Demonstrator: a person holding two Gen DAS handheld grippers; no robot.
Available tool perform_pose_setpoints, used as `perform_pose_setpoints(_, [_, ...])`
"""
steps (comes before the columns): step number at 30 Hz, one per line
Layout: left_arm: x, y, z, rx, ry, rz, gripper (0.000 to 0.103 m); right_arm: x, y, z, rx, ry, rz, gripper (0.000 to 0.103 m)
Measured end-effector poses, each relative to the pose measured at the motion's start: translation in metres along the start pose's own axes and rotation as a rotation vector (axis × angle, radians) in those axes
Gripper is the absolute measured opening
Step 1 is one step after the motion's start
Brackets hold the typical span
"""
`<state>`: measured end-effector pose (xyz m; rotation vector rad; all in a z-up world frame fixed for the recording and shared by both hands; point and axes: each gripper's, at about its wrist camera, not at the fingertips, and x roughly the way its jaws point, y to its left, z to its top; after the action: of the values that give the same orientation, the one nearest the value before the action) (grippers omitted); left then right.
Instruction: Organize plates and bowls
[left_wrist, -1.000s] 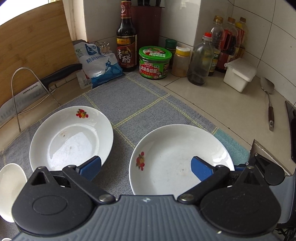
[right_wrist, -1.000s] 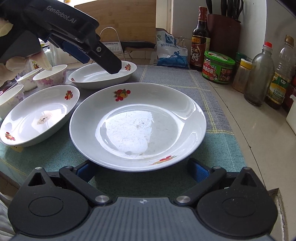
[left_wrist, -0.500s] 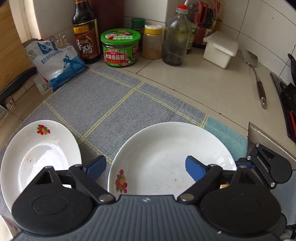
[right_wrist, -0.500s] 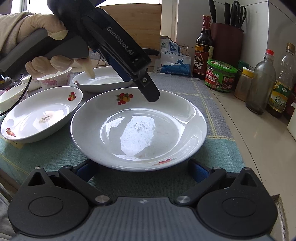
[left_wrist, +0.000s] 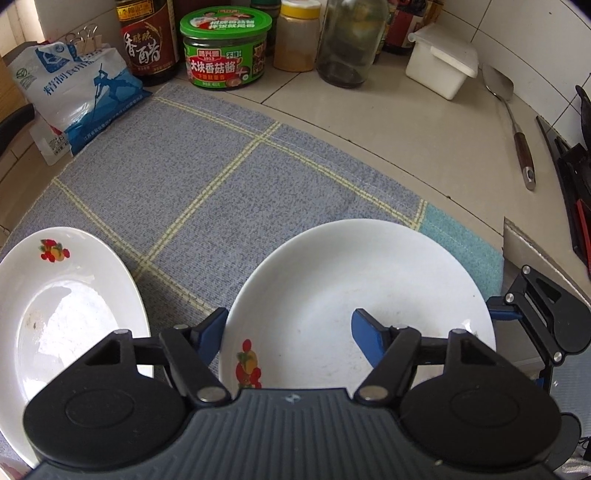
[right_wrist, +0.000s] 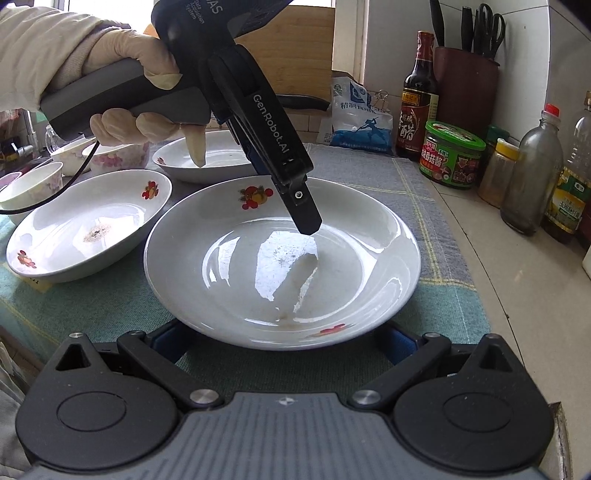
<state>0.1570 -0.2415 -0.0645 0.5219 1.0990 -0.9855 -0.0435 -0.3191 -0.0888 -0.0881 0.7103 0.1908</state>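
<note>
A large white plate (left_wrist: 354, 288) (right_wrist: 280, 266) with fruit marks lies on the grey-blue checked cloth (left_wrist: 207, 192). My left gripper (left_wrist: 291, 332) hangs over its rim, pointing steeply down. One blue finger (left_wrist: 212, 330) is outside the rim, the other is inside the plate, and the jaws are closing with the rim between them, pads apart from it. The right wrist view shows one black finger (right_wrist: 295, 192) dipping into the plate. My right gripper (right_wrist: 282, 341) is open, its fingers wide apart at the plate's near edge.
A second white plate (left_wrist: 70, 314) (right_wrist: 207, 162) lies beside it, a third (right_wrist: 88, 229) at the left, small bowls (right_wrist: 33, 184) behind. A green jar (left_wrist: 223, 51), bottles, salt bag (left_wrist: 74, 96), white box (left_wrist: 439, 62) and spatula (left_wrist: 517, 133) line the tiled counter.
The left gripper came down and across from the far plates onto the large plate's rim, and its jaws narrowed. The right gripper stayed where it was.
</note>
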Motion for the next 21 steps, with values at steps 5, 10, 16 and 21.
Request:
perform_pose_setpoints(5, [0.000, 0.003, 0.001, -0.004, 0.002, -0.024, 0.071, 0.003, 0.000, 0.004, -0.011, 0.017, 0.003, 0.103])
perform_pose_setpoints(10, [-0.001, 0.004, 0.000, -0.001, -0.006, -0.033, 0.071, 0.003, 0.002, 0.009, -0.028, 0.032, -0.013, 0.103])
perform_pose_setpoints(16, [-0.007, 0.008, 0.005, -0.011, -0.025, -0.044, 0.071, 0.004, -0.006, 0.018, -0.038, 0.038, -0.018, 0.103])
perform_pose_setpoints(21, [-0.009, 0.013, 0.015, -0.023, -0.051, -0.042, 0.071, 0.011, -0.017, 0.027, -0.056, 0.044, -0.019, 0.103])
